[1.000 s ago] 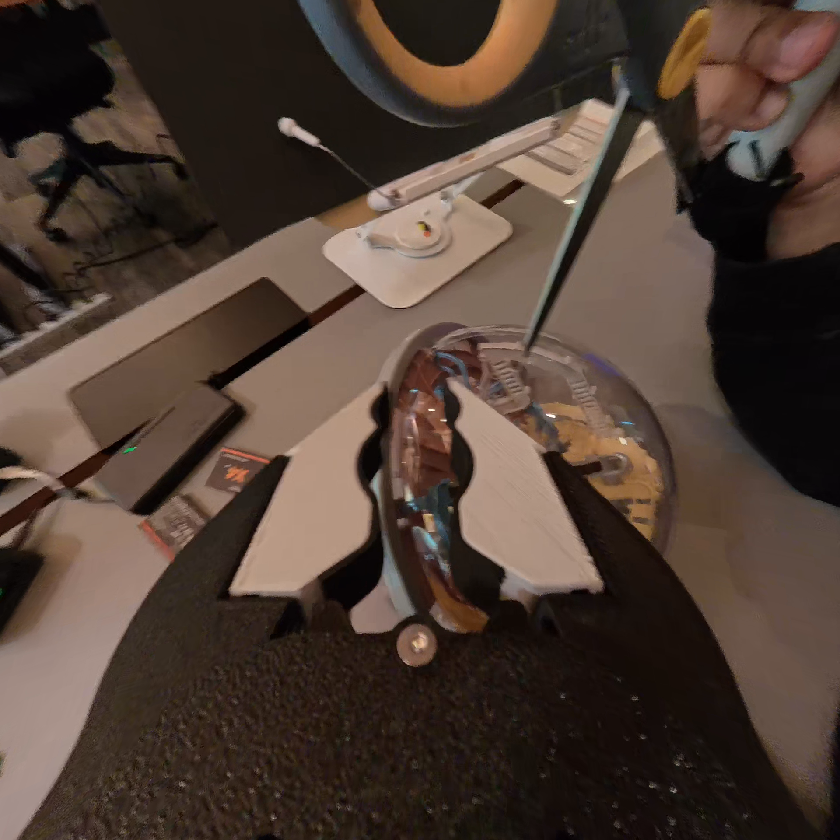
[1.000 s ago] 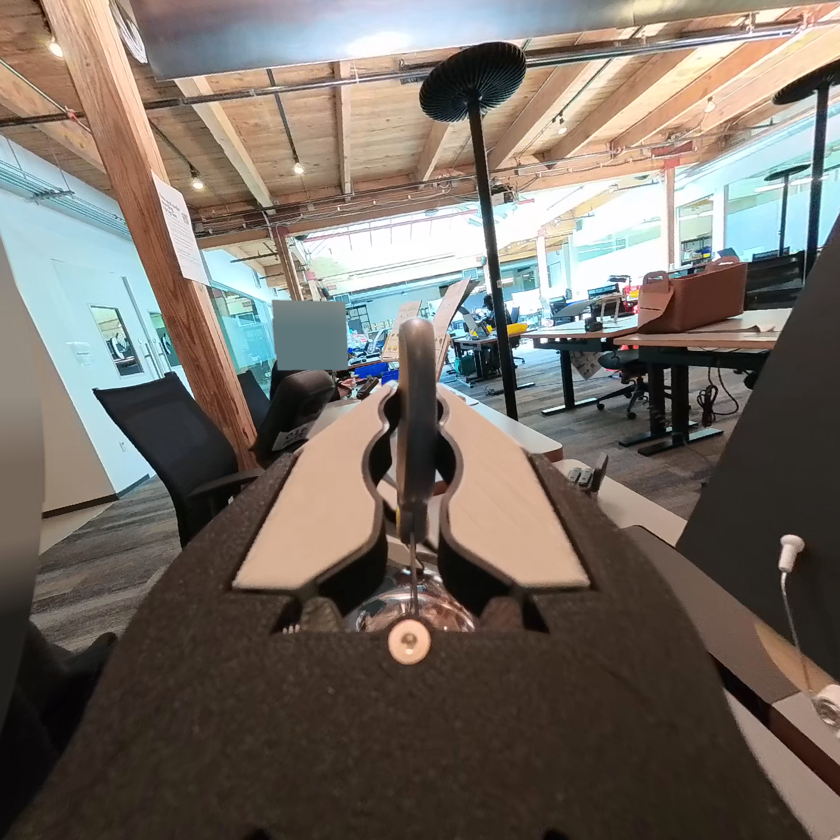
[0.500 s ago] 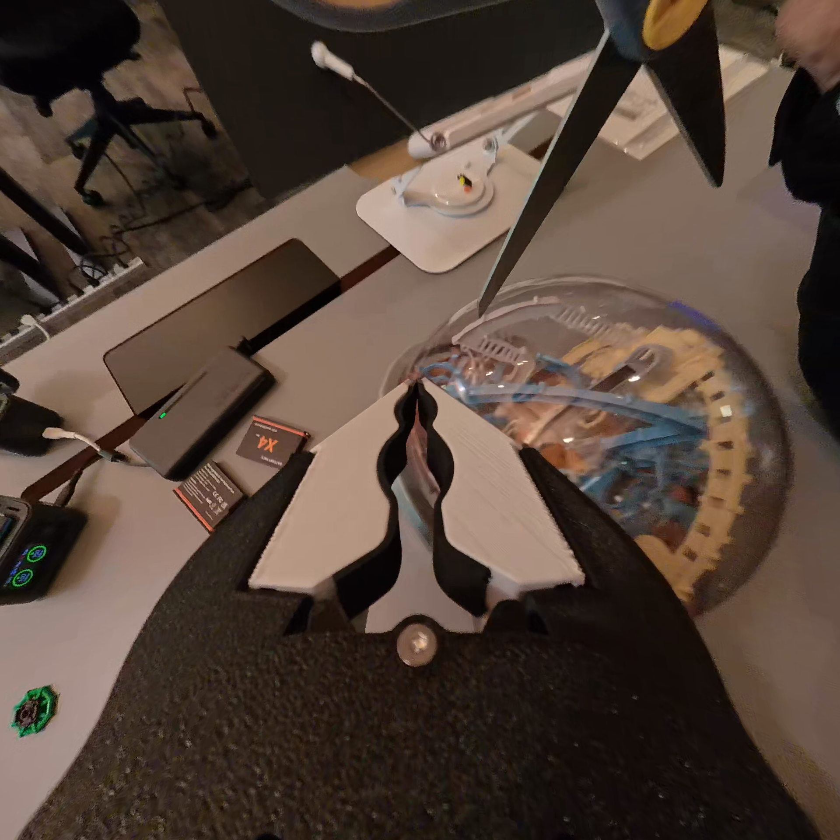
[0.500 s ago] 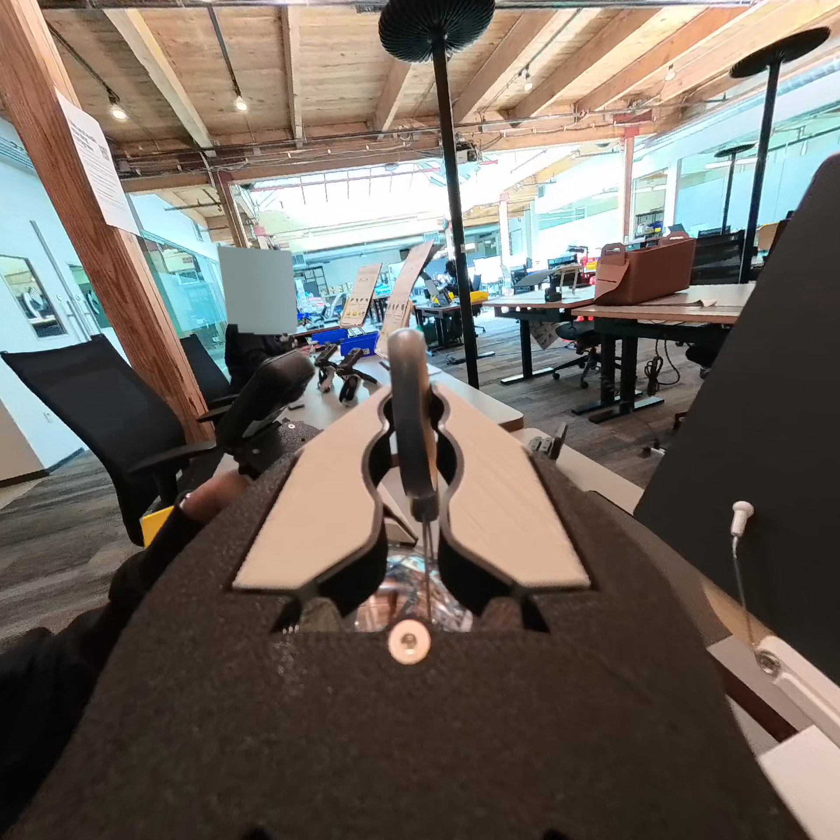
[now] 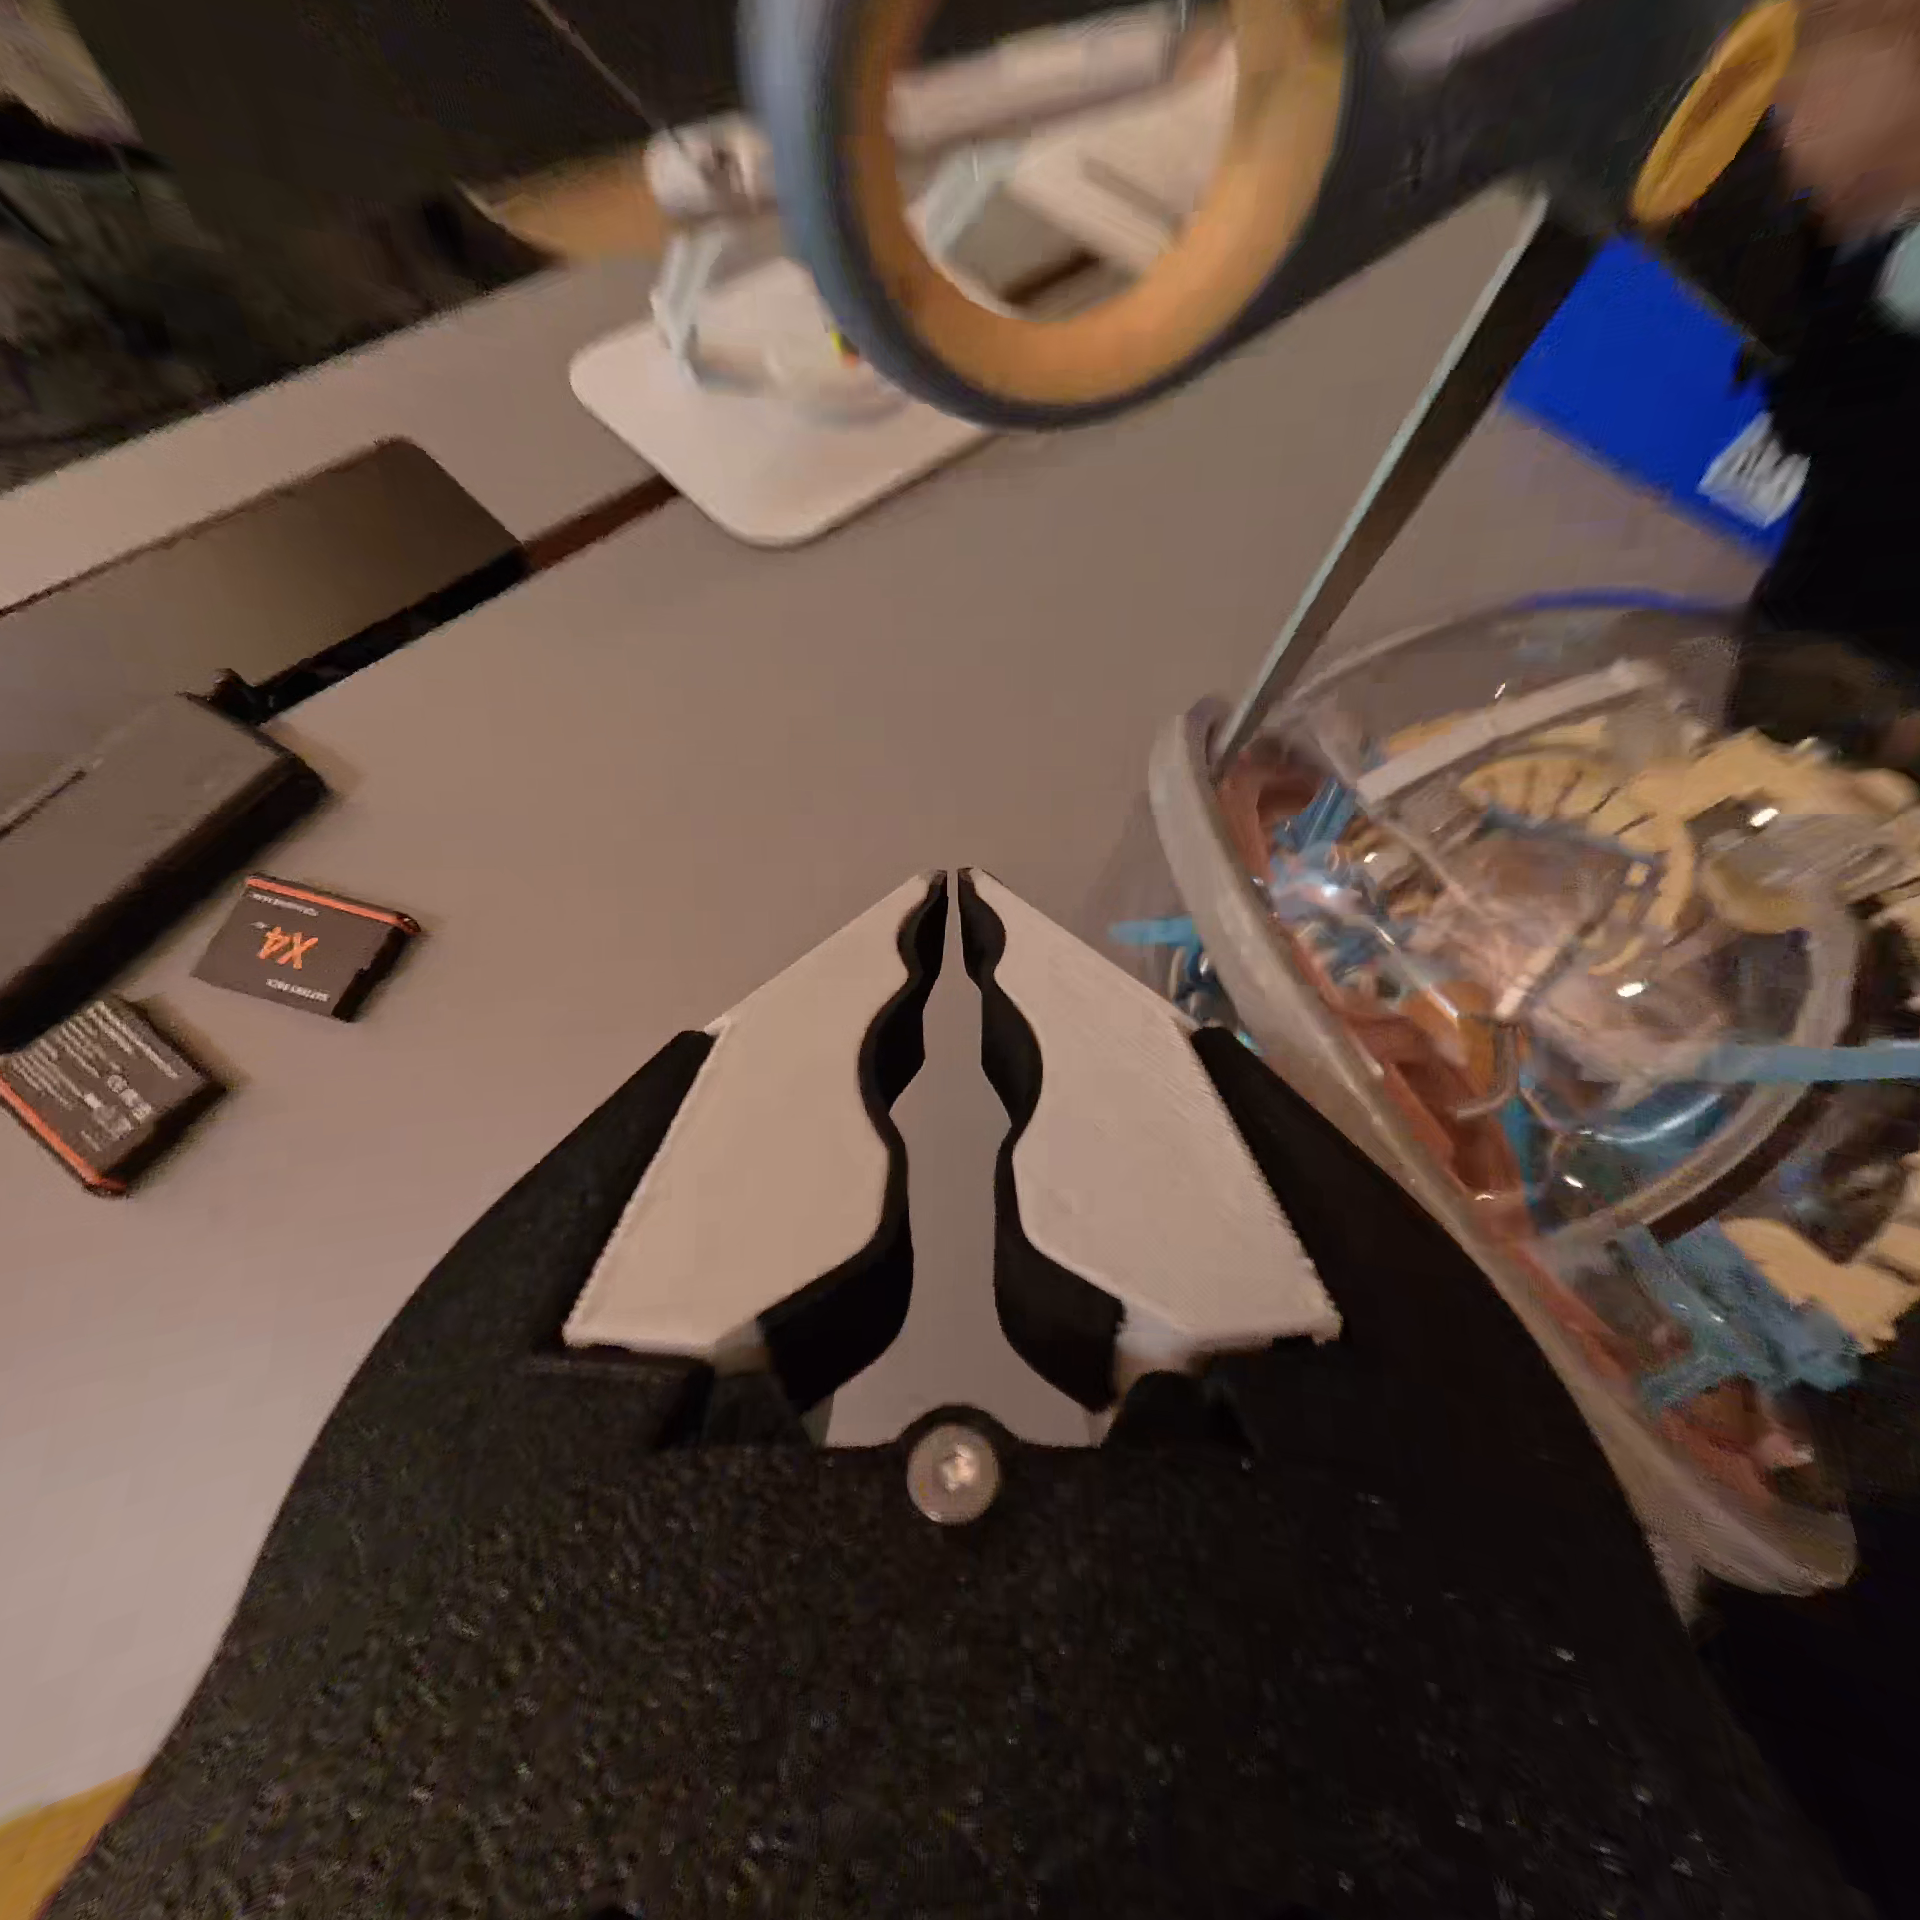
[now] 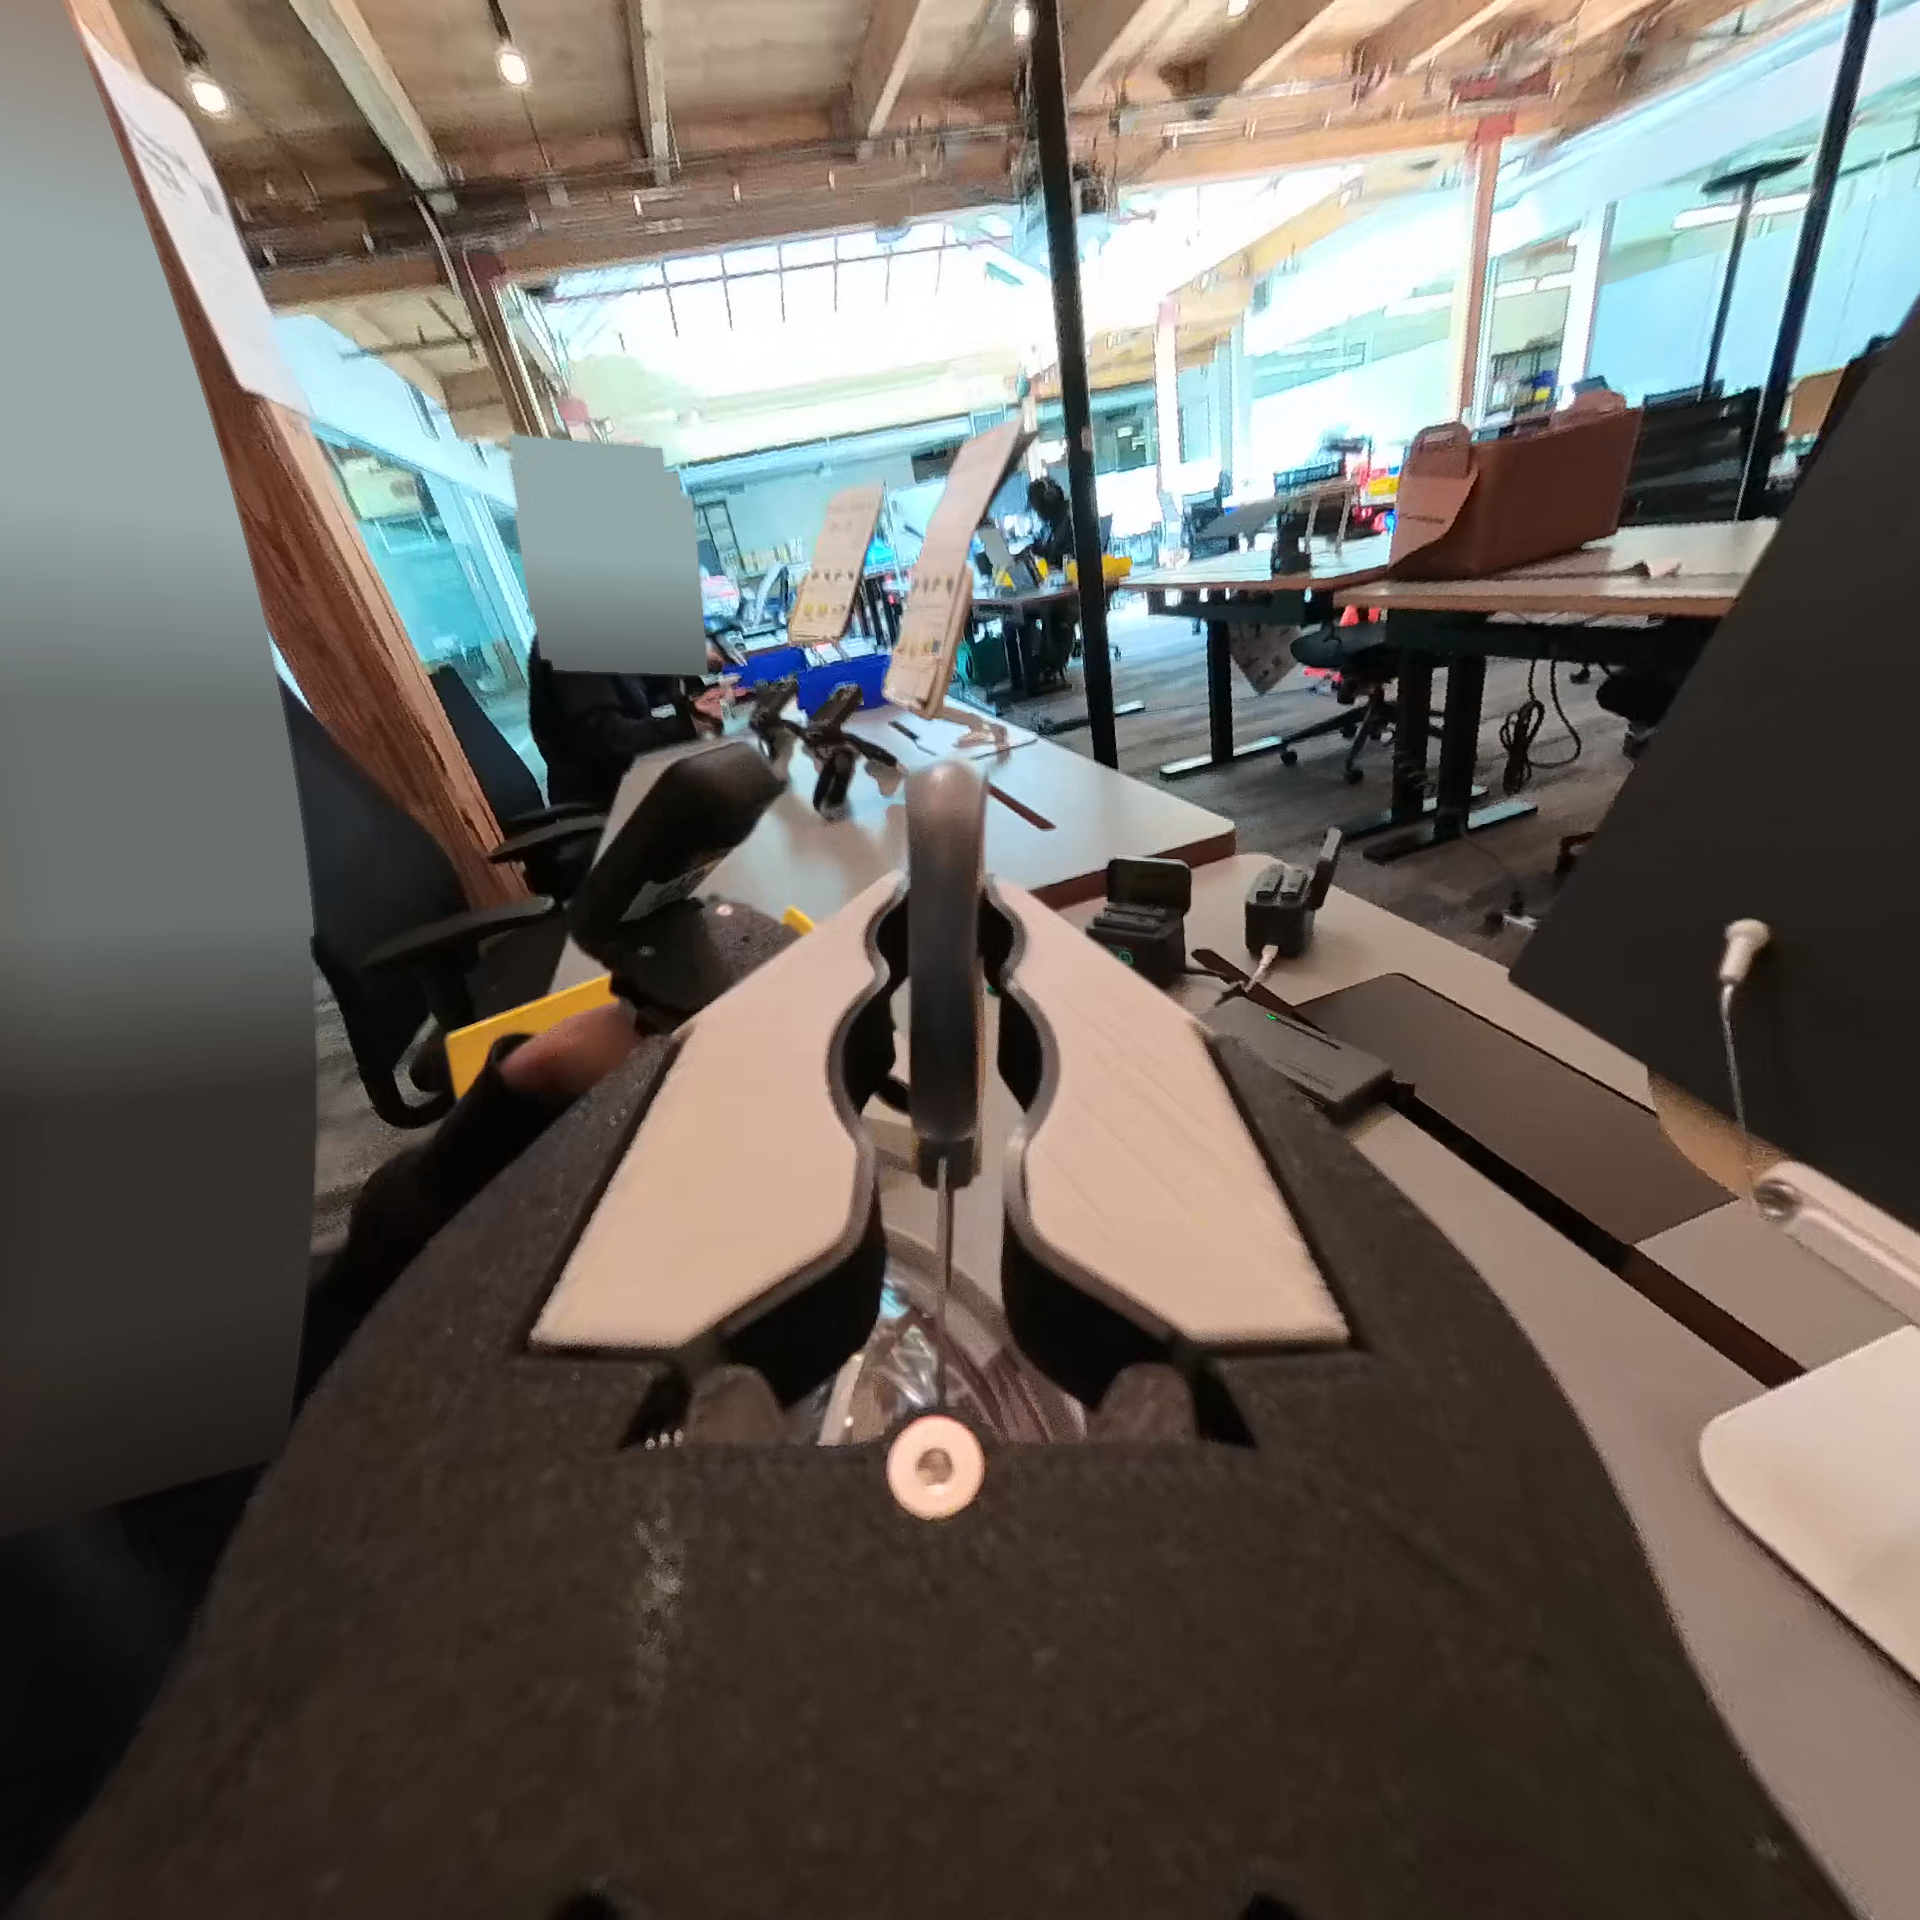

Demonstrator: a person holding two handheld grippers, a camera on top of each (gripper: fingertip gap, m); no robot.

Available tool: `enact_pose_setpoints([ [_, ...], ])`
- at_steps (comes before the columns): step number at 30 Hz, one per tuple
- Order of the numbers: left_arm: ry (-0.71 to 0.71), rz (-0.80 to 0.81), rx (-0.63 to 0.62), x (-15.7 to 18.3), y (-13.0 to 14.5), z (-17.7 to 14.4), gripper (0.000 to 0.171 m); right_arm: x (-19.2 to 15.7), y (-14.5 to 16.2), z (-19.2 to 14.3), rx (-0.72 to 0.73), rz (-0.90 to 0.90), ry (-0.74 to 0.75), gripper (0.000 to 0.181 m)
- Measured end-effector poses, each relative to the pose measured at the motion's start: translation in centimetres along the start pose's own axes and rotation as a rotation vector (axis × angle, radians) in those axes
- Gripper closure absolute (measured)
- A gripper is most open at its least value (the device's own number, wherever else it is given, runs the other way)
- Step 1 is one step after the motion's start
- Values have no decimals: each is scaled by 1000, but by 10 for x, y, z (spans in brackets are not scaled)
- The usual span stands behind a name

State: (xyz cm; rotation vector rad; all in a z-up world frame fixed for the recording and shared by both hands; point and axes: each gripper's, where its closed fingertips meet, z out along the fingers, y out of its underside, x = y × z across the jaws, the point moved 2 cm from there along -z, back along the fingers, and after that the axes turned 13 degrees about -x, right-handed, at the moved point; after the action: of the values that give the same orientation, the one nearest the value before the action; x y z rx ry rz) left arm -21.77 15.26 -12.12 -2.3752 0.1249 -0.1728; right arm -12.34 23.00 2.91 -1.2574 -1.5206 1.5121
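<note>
Clear maze globe, released since earlier, beside shut, empty left gripper; right gripper clamps scissors at globe's rim.

Black textured gripper bodies, pale grey ribbed jaws, silver centre screw, black sleeve
</note>
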Motion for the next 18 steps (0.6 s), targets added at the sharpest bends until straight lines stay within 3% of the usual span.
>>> enact_pose_setpoints([
  [4, 21, -55, 242, 37, 5, -46, 145, -21, 4, -15, 16, -7, -12, 170],
  [7, 118, -134, 199, 67, 31, -57, 124, -32, 14, -18, 0, -28, 2, 169],
  [11, 263, -239, 270, 104, 44, -61, 121, -39, 34, -12, -30, -38, 31, 169],
  [15, 207, -184, 329, 116, 48, -56, 99, -44, 47, -12, -47, 10, -16, 169],
  [18, 164, -151, 293, 118, 53, -58, 99, -47, 55, -16, -42, 37, -28, 169],
])
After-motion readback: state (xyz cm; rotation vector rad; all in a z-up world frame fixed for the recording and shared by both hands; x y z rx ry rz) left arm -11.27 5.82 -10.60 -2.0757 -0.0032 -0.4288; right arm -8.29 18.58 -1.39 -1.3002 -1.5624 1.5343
